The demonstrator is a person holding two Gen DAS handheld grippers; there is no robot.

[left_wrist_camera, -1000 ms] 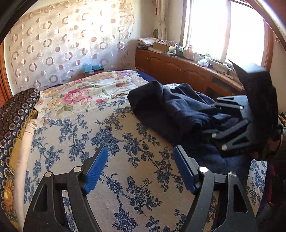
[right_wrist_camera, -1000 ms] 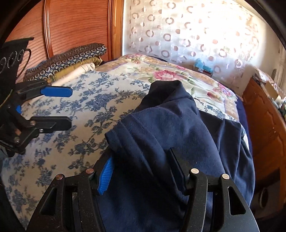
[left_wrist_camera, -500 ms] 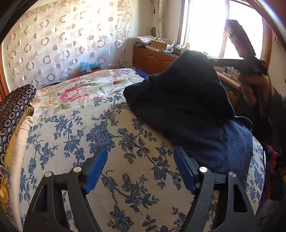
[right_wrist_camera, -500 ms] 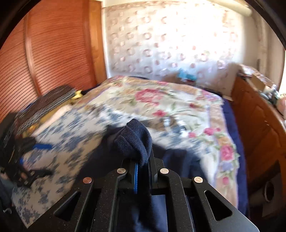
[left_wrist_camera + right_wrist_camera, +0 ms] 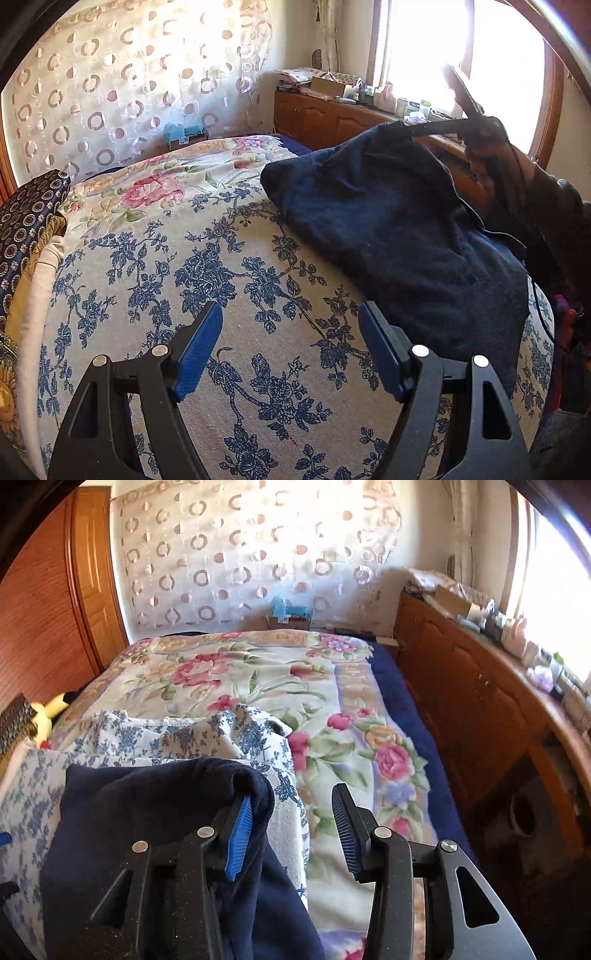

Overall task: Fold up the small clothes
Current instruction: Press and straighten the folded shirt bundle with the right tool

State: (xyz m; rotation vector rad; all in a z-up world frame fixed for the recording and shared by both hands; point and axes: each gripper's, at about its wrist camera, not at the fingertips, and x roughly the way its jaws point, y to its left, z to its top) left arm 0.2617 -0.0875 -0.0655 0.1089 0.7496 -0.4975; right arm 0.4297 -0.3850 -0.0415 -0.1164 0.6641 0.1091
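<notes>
Currently the navy garment (image 5: 399,229) lies on the right part of the bed (image 5: 221,280), on the blue-floral sheet (image 5: 155,266), with one edge lifted off the surface and draped over the left finger (image 5: 238,840) of the right tongs (image 5: 291,834).

Fault risks:
- Snagging. The right tongs stand spread, gripping nothing; the raised edge merely hangs on one finger. If the tongs are drawn away sideways, the cloth may be dragged along and any fold spoiled.
- Uncontrolled drop. If the edge slips off the finger, it is likely to fall in a heap rather than flat.
- Sheet pickup. The sheet is bunched just beyond the garment in the right wrist view. Tongs closing low could pinch sheet together with garment.
- Unsupported side. The left tongs (image 5: 291,350) are spread and hover above bare sheet, near the garment's lower corner but apart from it. A one-sided pull would skew the garment.

Garment condition: thick, soft, fleece-like knit, dark navy, no visible print. It forms a peaked mound with a rolled upper hem and a flatter lower section towards the bed's near right edge. No clean fold is judged to exist yet.

Surroundings: a rose-patterned blanket (image 5: 280,686) covers the far half of the bed; a wooden cabinet (image 5: 472,701) stands well apart at the right.
</notes>
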